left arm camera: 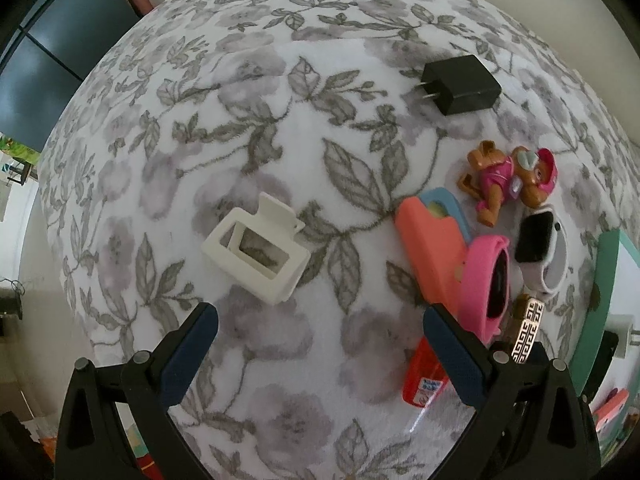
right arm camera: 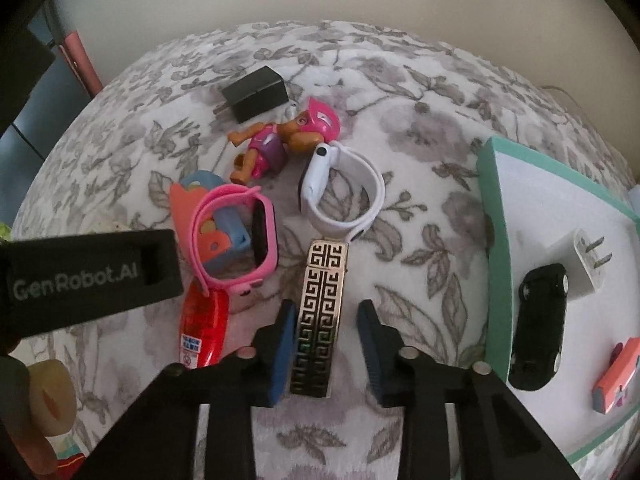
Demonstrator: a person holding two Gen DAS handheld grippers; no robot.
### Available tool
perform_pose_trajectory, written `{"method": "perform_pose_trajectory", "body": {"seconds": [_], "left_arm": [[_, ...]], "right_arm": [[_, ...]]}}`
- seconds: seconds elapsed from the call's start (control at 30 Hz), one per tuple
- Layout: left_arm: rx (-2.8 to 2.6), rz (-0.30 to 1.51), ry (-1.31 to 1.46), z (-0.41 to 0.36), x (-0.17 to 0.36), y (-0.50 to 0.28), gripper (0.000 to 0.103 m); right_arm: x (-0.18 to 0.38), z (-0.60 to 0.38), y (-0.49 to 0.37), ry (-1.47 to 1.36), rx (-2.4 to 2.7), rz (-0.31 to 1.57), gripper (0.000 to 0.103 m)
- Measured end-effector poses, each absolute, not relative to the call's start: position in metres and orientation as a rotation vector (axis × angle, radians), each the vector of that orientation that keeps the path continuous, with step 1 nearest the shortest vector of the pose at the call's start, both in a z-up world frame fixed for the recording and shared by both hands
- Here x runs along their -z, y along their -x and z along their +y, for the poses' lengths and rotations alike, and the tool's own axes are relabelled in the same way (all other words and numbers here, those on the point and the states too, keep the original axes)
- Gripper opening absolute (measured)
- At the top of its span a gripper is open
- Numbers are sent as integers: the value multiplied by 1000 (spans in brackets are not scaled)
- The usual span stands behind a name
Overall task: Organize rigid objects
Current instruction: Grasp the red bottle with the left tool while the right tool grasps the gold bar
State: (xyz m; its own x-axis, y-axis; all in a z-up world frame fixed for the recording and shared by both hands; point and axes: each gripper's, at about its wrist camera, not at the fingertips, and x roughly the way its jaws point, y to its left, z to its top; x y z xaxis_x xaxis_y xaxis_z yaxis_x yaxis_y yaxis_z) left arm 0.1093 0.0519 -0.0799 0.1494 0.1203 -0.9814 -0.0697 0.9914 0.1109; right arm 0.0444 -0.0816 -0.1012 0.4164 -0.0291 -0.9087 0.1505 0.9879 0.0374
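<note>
- Lower centre of the right wrist view: the right claw (right arm camera: pixel 326 308) straddles the gold patterned band (right arm camera: pixel 322 280), which runs lengthwise up the frame. One pad is against it, the other just clear, so there is no firm grip yet.
- Lower frame of the left wrist view: the left claw (left arm camera: pixel 320 314) gapes wide and empty above the floral cover (left arm camera: pixel 280 80).
- Left of the band: a pink watch (right arm camera: pixel 228 236).
- Right edge: the teal-rimmed tray (right arm camera: pixel 496 220), the likely destination.
- Beyond: a white watch (right arm camera: pixel 344 196), a toy pup (right arm camera: pixel 288 140) and a black charger (right arm camera: pixel 256 92).

We see a floral blanket (right arm camera: pixel 420 128) carrying a black charger (right arm camera: pixel 256 94), toy dog (right arm camera: pixel 280 140), white watch (right arm camera: pixel 344 192), pink watch (right arm camera: pixel 236 236), patterned bangle (right arm camera: pixel 320 308), white clip (left arm camera: pixel 256 248), teal box (right arm camera: pixel 496 248).
</note>
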Motion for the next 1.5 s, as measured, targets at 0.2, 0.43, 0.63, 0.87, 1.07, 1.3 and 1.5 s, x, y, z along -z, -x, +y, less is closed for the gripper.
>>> {"method": "perform_pose_trajectory", "body": {"seconds": [0.2,0.43,0.63,0.87,1.07,1.3,1.5], "left_arm": [[-106,1422,-45,45,75,-96,102],[-42,1442,-82,28,74,-87,102],[11,1448,-112,7,77,-82,102],[40,1464,-164,-17,87,-76,73],[81,1485,-170,-34,100,-72,47],[110,1477,-170,-51,98,-69,30],[116,1472,-176,-58,98,-71,29]], "right_arm": [[102,-91,-36,-162,115,1166,24],[102,-101,-27,-211,120,1203,24],[102,-104,-17,-220,122,1226,24],[100,-111,-7,-242,125,1239,25],[98,-116,-2,-244,122,1239,25],[99,-110,-14,-204,128,1236,25],[101,-106,-16,-181,138,1228,25]]}}
